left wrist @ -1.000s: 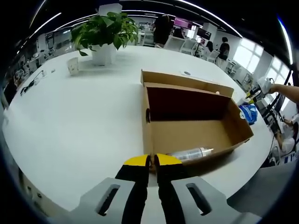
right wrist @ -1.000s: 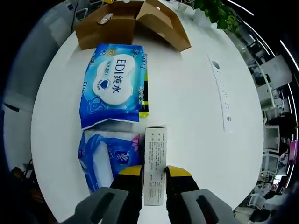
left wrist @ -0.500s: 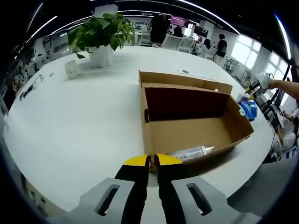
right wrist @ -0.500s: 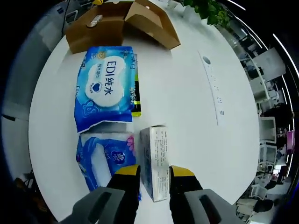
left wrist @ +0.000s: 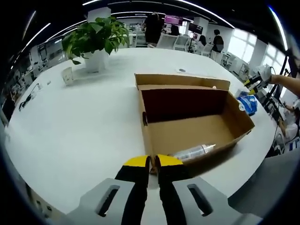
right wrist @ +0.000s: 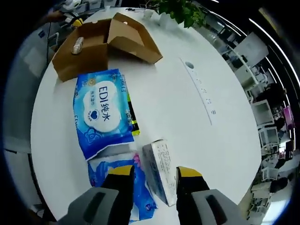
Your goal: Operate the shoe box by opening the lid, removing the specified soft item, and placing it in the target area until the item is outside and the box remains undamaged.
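Note:
An open brown shoe box point(left wrist: 187, 133) lies on the white table, with a clear bottle point(left wrist: 192, 152) along its near wall. My left gripper point(left wrist: 152, 162) is shut on that near wall at the box's corner. In the right gripper view the same shoe box point(right wrist: 101, 44) sits far off with the bottle point(right wrist: 77, 45) in it. My right gripper point(right wrist: 154, 173) is open, its jaws on either side of a small white carton point(right wrist: 160, 174) lying on the table. A blue wipes pack point(right wrist: 102, 112) and a blue tissue pack point(right wrist: 117, 183) lie left of the carton.
A potted plant point(left wrist: 96, 37) and a small cup point(left wrist: 69, 75) stand at the table's far side. A thin dark and yellow item point(right wrist: 131, 112) lies beside the wipes pack. A long white strip point(right wrist: 199, 89) lies to the right. People and desks fill the room beyond.
My right gripper has opened and let go of the white carton, which now lies tilted on the table. The left gripper has stayed shut at the box's corner.

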`<state>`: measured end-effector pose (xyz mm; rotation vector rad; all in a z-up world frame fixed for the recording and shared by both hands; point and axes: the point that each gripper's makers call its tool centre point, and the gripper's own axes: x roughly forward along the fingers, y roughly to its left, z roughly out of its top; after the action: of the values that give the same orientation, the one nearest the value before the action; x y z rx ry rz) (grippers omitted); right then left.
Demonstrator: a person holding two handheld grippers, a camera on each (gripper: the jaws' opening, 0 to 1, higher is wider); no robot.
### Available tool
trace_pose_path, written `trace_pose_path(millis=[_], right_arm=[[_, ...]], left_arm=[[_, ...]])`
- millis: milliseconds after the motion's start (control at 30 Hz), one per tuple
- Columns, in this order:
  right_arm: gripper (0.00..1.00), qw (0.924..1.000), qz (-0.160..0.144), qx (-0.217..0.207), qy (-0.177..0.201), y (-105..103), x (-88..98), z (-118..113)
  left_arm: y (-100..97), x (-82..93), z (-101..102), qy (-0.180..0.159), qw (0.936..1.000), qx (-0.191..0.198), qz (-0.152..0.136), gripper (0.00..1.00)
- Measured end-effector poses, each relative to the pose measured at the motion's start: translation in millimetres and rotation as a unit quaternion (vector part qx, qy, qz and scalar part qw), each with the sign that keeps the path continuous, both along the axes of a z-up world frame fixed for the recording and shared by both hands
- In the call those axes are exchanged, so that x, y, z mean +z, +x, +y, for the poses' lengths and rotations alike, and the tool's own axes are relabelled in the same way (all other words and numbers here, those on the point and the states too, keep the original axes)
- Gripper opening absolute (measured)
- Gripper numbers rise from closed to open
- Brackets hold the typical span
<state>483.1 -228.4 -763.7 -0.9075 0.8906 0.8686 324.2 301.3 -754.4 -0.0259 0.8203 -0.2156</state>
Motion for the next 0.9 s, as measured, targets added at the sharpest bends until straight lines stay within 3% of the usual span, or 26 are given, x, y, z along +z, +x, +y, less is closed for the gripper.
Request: trace_pose_path(millis=[267, 500, 733, 900], right_arm=[[0.38, 0.9988, -0.009, -0.026, 0.041, -16, 13.7, 16], [0.43, 0.9960, -0.012, -0.052, 0.071, -30, 21.0, 28], [0.44, 0.9927, -0.021, -0.067, 0.098, -47, 28.9, 43], [0.46, 0.9885, -0.021, -0.086, 0.123, -61, 31.8, 49]], left_arm=[[9.7, 17.3, -9, -0.010, 0.9994, -0.028, -0.016, 0.04], [15.6, 26.0, -25, 0.005, 0.9950, -0.099, -0.010, 0.06], [17.9, 23.8, -43, 0.029, 0.9831, -0.181, 0.010, 0.11], [15.9, 17.1, -57, 0.048, 0.9684, -0.242, 0.037, 0.19]])
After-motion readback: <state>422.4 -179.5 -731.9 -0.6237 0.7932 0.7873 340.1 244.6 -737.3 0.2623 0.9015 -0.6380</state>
